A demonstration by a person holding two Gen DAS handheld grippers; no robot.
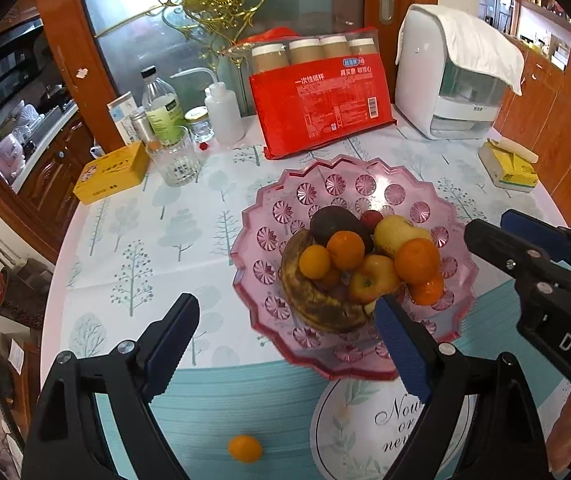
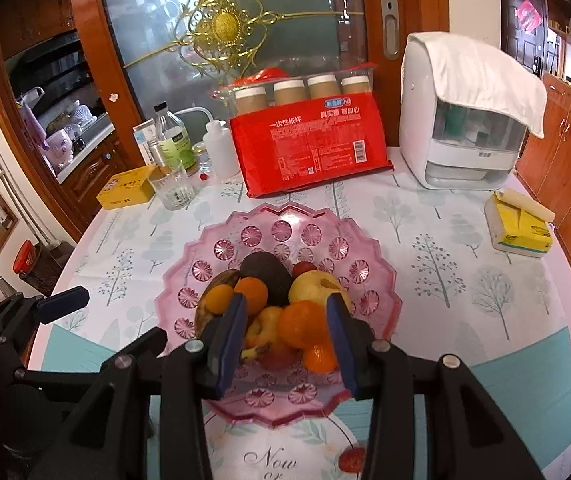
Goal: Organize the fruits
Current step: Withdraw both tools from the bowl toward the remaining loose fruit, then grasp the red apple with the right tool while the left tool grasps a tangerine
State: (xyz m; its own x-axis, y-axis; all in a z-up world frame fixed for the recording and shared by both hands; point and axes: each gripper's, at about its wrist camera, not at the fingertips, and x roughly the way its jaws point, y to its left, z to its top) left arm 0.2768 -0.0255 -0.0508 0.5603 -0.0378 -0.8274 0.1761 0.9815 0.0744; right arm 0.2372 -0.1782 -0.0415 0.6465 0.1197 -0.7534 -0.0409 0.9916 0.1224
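Task judged nearly complete; most fruit already heaped in the pink glass bowl [image 1: 365, 184] at mid-table: oranges [image 1: 416, 261], apples [image 1: 373, 280], a browned banana [image 1: 317, 304], a dark avocado [image 1: 337, 220], a small red fruit [image 1: 371, 218] at the back of the heap. One small orange [image 1: 245, 448] still loose on the tablecloth [image 1: 133, 240], near the table's front edge, well apart from the bowl, low between the left tong arms. A red item at the bottom edge of the right wrist view; too small to identify.

Left tongs [image 1: 285, 322]: spread wide, nothing between the pads, held above the table short of the bowl. Right tongs [image 2: 289, 314]: set narrow, empty; heaped fruit visible beyond the gap, no pad pressing on it.

Remaining work, as a judgement: pick up the loose orange, place in the bowl.

Legible writing: red pack [image 1: 321, 108] of paper cups, printed "一次性纸杯" and "真实惠", barcode at lower right; tablecloth print reading "Now", then partial script below; "DAS" in white on the right tong body, cut off at the frame edge. Labels on the yellow box [image 1: 113, 170], the bottle [image 1: 163, 110] and the tissue pack [image 1: 511, 166]: too small to read.
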